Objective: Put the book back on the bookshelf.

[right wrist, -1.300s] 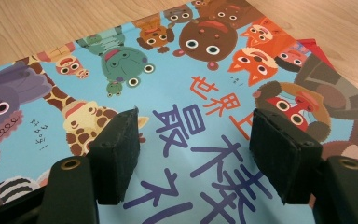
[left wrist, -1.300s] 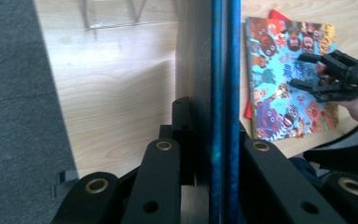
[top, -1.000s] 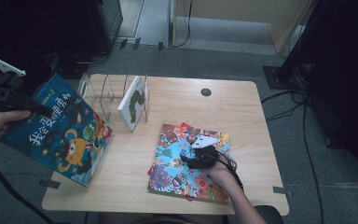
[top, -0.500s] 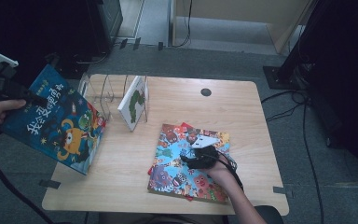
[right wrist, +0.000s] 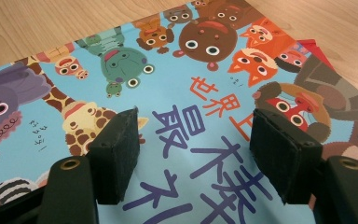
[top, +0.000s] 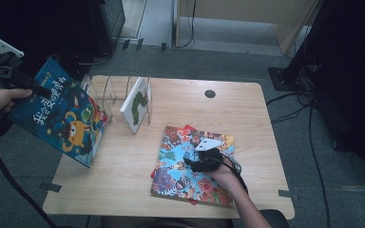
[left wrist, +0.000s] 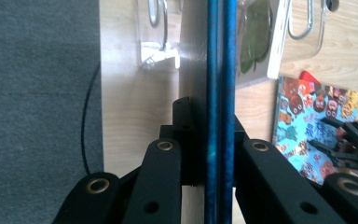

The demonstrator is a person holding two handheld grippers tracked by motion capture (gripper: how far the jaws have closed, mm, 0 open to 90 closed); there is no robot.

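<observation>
At the far left of the high view the left hand-held gripper (top: 31, 87) pinches the blue picture book (top: 59, 113) by its upper corner, its jaws pressed together on the cover; the left gripper view looks straight down the book's thin blue edge (left wrist: 219, 93), clamped between the two black jaws. The book hangs tilted in the air past the left edge of the tabletop (top: 123, 175), its lower corner over the wood, its long axis slanting down toward the right.

Just to its right stands the wire book rack (top: 109, 92), a row of metal loops near the tabletop's back left corner. The nearest slots look free; one slot further right holds a white book with a green figure (top: 137, 103), upright and leaning a little. By my reading the coming move turns on this: the rack lies to the right of and slightly beyond the held book, so the book has to be stood on edge, parallel to the loops, before it can drop into a free slot. The left hand is clearly the nearer one.

Further right, the colourful animal book (top: 190, 166) lies flat on top of a red book (top: 188, 128). The right hand-held gripper (top: 204, 159) rests over it, jaws spread, nothing between them
</observation>
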